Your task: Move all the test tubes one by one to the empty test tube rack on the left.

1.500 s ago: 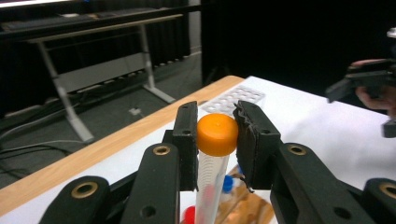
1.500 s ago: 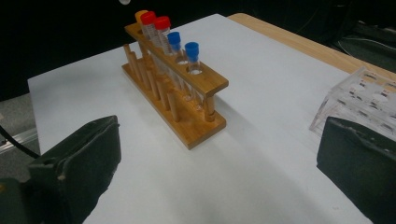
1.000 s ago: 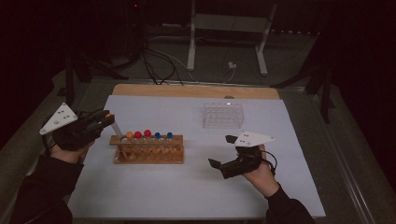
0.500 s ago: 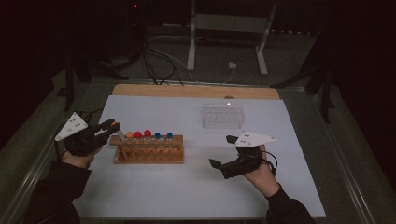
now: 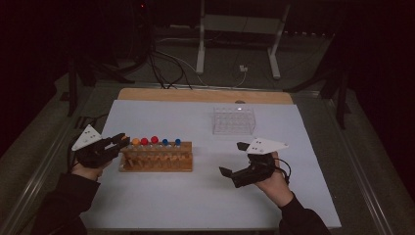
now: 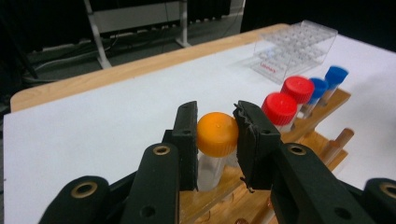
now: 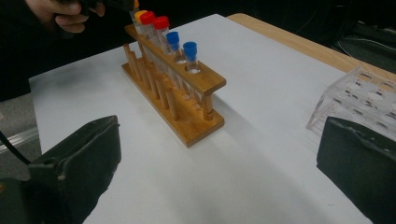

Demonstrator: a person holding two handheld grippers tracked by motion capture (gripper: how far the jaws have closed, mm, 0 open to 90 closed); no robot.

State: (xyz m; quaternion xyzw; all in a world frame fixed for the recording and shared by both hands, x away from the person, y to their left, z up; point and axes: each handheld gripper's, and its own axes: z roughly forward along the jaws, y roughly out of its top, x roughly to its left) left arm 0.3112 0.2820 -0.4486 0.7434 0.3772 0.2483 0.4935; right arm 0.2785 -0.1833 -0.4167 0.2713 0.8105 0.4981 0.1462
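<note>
The orange-capped tube is clamped by the left gripper at the rack's nine o'clock end. The right gripper is held wide open. The rack could be tipped if the tube is pulled askew.

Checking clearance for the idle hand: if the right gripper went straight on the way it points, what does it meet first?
Probably the wooden rack: the right gripper, jaws open, has it straight ahead across bare table. The clear rack sits off to one side. Depth is hard to judge.

Left tool jaws clamped narrow, right tool jaws spread wide
</note>
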